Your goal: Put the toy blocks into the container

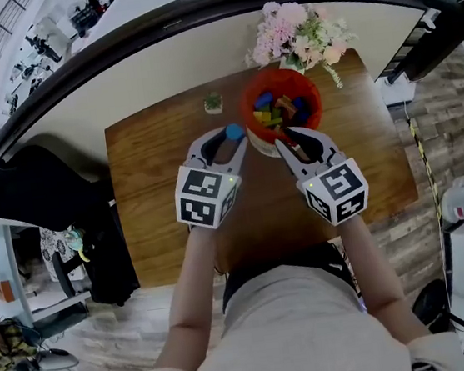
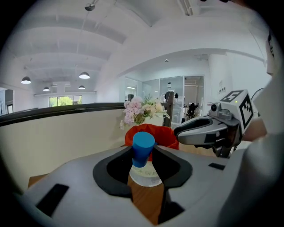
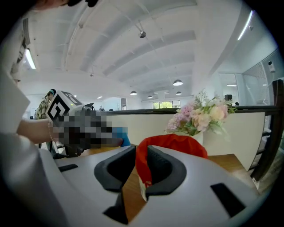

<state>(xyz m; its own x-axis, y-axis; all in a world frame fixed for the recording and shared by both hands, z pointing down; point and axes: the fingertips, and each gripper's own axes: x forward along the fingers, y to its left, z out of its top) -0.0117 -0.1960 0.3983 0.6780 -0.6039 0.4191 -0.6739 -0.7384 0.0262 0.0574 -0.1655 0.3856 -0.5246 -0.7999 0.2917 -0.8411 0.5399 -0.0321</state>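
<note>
Left gripper (image 2: 143, 155): jaws part-way apart, pinching a blue toy block (image 2: 143, 146) from both sides, top of the block standing clear above the pads. Below the block, between the jaws: a pale rounded thing, not identifiable. Right gripper (image 3: 141, 164): jaws nearly together, pinching the near rim of the red container (image 3: 177, 142), thin red wall pressed between the pads. In head view: both grippers side by side above a wooden table (image 1: 157, 223), marker cubes toward the person, jaws toward the container. Blue block just beside the container's left rim, outside it, not yet in. Inside the container: a heap of toy blocks (image 1: 280, 109), blue, yellow, green and red among them. Just behind the container, at the table's far edge: a bunch of pink and cream flowers (image 1: 297, 34). Left of the container, apart from it: a small green potted plant (image 1: 213, 103). Beyond the table: a curved dark rail (image 1: 195, 17) over a pale wall. Left of the table: a black bag or covered seat (image 1: 23, 193), cannot tell which.
</note>
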